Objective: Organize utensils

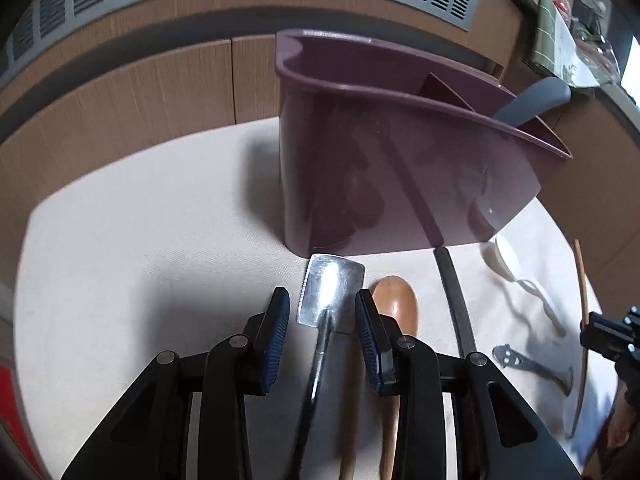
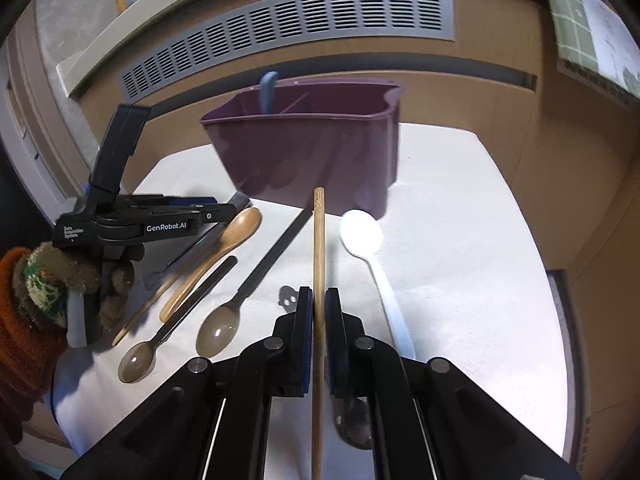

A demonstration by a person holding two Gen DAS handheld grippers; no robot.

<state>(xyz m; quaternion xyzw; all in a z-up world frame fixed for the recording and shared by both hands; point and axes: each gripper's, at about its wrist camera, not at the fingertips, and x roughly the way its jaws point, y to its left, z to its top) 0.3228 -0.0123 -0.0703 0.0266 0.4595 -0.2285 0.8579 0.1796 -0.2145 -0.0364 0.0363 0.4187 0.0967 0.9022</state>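
Left wrist view: the left claw [image 1: 322, 308] is hanging half open over the metal spatula [image 1: 331, 292] lying on the table [image 1: 160, 208] before the purple caddy [image 1: 400, 160], gripping nothing.

Right wrist view: the right claw [image 2: 319, 304] is clamping a bamboo chopstick [image 2: 318, 240], pointing toward the caddy.

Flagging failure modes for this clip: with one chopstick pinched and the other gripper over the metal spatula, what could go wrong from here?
1. The right gripper pinches the bamboo chopstick mid-length; it may pivot or slip on the way to the purple caddy.
2. The left gripper straddles the metal spatula close beside the wooden spoon; closing could nudge the spoon.
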